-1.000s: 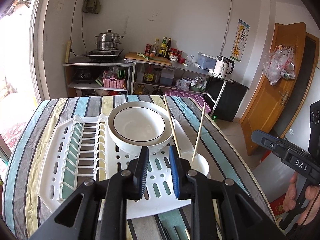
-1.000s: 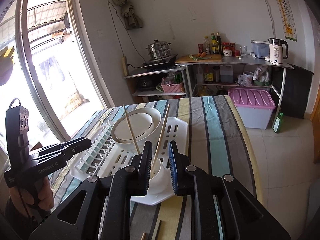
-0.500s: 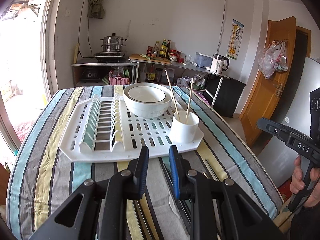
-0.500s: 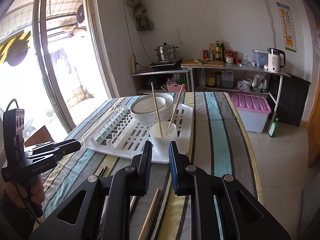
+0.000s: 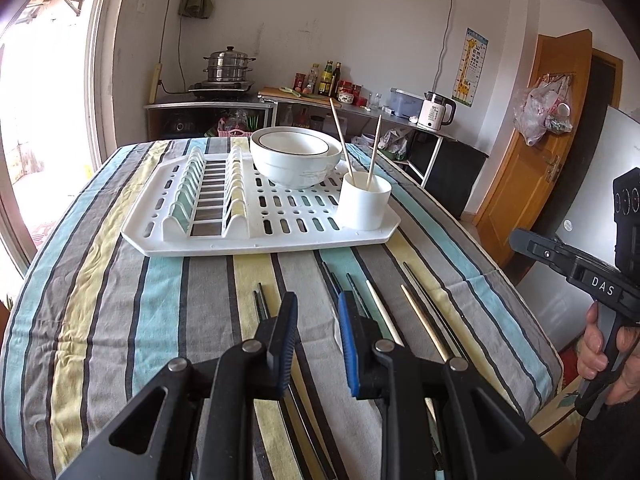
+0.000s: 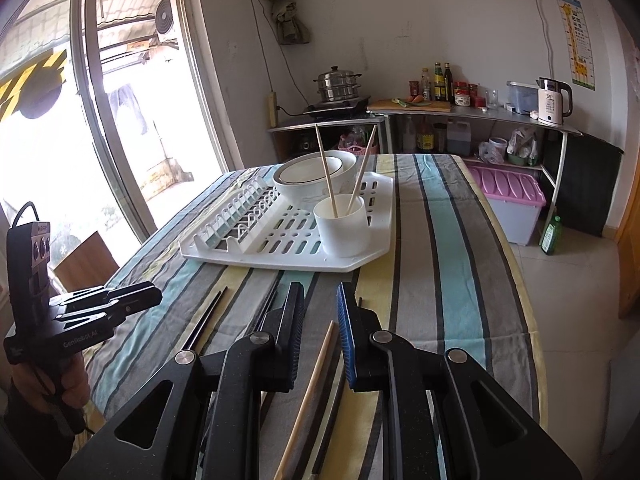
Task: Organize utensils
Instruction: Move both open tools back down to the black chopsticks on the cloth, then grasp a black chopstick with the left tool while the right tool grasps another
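A white cup [image 5: 365, 203] holding two light wooden chopsticks [image 5: 340, 132] stands on the near right corner of a white drying rack [image 5: 256, 236]; the cup also shows in the right wrist view [image 6: 342, 228]. Several loose chopsticks, dark [image 5: 428, 296] and light [image 5: 382, 308], lie on the striped cloth in front of the rack. My left gripper [image 5: 318, 334] is open and empty above them. My right gripper [image 6: 318, 324] is open and empty, with a light chopstick [image 6: 316, 372] lying between its fingers on the cloth.
Stacked white bowls [image 5: 296, 156] sit at the back of the rack. Dark chopsticks [image 6: 204, 320] lie at the left in the right wrist view. The table's right edge [image 6: 532, 320] drops to a tiled floor. A pink-lidded bin [image 6: 508, 196] and kitchen shelves stand beyond.
Both grippers have drawn back from the cup and rack toward the near table edge and lowered. The loose chopsticks on the cloth have come into view. Both stay open.
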Available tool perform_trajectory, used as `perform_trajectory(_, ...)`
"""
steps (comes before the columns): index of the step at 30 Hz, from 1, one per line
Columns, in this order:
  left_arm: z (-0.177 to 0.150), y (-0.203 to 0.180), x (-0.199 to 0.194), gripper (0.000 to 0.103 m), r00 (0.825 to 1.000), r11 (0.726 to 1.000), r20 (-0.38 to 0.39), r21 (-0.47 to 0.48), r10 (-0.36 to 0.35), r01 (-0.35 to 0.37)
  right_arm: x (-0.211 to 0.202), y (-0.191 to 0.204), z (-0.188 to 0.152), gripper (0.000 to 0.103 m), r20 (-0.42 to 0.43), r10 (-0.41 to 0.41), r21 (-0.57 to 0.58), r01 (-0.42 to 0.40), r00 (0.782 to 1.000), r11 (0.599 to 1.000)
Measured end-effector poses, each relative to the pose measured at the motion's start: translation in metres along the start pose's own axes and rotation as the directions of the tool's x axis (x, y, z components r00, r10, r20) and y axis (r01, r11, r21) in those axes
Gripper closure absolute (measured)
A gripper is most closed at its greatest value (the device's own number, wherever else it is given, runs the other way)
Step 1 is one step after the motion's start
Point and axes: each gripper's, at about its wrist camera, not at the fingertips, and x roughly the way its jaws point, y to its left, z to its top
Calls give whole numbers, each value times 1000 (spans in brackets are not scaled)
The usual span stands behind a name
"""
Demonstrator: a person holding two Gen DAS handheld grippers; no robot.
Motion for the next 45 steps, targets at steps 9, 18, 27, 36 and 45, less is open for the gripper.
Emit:
perform_trajectory(9,-13,3,20,81,998,1000,-62,-23,-6,5,22,-2,-12,85,-57,17,15,-16,998,1000)
perform_trajectory(18,-19,8,46,81,990,999,-138,-38,20,-26,51,0,-19,85,-120,36,30,-33,992,999)
perform_trajectory(27,-21,19,66,81,981,996,-192,-71,31,-46,88,18,-21,86,-192,73,24,-70,979,997)
perform_trajectory(36,-18,22,78,81,975,996,-217,-76,36,-54,123,35,-19,86,-261,76,-10,-82,962,997)
perform_trajectory(45,-13,25,89,81,969,993,-244,-99,37,-62,143,41,-18,90,-315,71,-33,-85,946,996)
